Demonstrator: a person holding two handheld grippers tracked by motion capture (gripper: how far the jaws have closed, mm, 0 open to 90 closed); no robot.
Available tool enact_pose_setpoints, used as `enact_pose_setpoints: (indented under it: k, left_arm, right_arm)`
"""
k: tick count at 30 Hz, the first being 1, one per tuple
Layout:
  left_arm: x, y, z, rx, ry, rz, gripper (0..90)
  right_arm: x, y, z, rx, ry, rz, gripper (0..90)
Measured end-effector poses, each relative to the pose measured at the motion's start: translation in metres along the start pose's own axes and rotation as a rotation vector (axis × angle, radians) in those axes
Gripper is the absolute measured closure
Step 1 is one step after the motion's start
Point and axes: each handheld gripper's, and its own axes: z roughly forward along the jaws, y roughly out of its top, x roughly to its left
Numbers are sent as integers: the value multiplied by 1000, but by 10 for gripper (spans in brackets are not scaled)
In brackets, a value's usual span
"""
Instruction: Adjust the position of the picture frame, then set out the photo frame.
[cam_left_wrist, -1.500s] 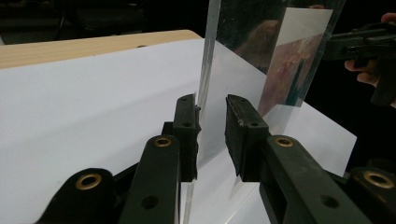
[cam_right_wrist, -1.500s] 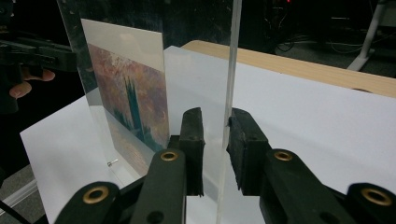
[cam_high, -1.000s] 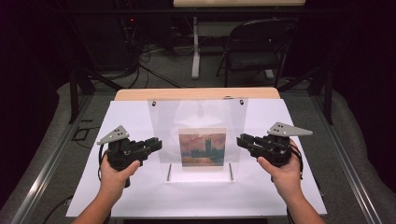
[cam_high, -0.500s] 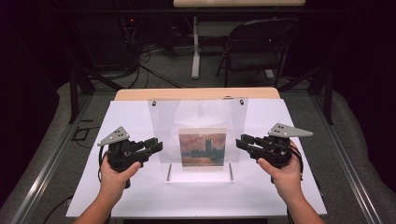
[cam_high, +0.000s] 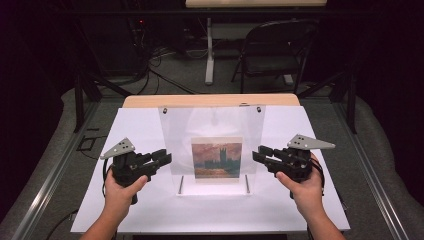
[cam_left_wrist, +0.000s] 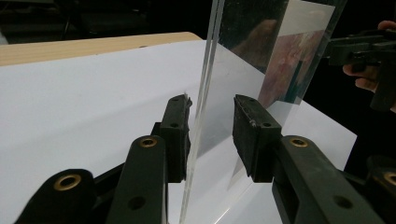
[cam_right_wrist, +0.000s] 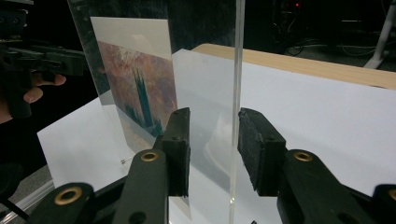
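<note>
A clear acrylic panel (cam_high: 210, 130) stands upright on the white tabletop (cam_high: 140, 125), with a picture of a tower at sunset (cam_high: 216, 159) in its lower middle. My left gripper (cam_high: 165, 159) is at the panel's left edge and my right gripper (cam_high: 259, 154) at its right edge. The left gripper view shows the panel edge (cam_left_wrist: 205, 70) between the jaws of the left gripper (cam_left_wrist: 211, 105), close beside one pad and well clear of the other. In the right gripper view the edge (cam_right_wrist: 238, 70) runs between the spread jaws of the right gripper (cam_right_wrist: 212, 114). Both pairs of jaws have just been opening.
A wooden strip (cam_high: 210, 100) lines the table's far edge. Behind it on the dark floor are a folding chair (cam_high: 275, 50), a white table leg (cam_high: 210, 55) and cables. Metal rails (cam_high: 55, 170) run along both sides of the table.
Both grippers' jaws have spread a little wider around the panel's edges. The hands and the panel have stayed where they were.
</note>
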Motion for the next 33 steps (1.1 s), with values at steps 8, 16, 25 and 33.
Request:
enact_pose_setpoints:
  k: [8,16,25,33]
  left_arm:
    - [3,-3,-3,-8,6,-12,658]
    - [4,-10,-7,-12,18,-16,657]
    - [18,-38,-15,-44,84,-72,648]
    - [36,-68,-12,-50,149,-156,635]
  right_arm:
    - [-1,-4,-1,-1,8,15,645]
    - [-6,-18,-8,4,-2,48,642]
    - [-20,-52,-18,35,-97,78,612]
    - [-31,-74,-19,76,-153,120,587]
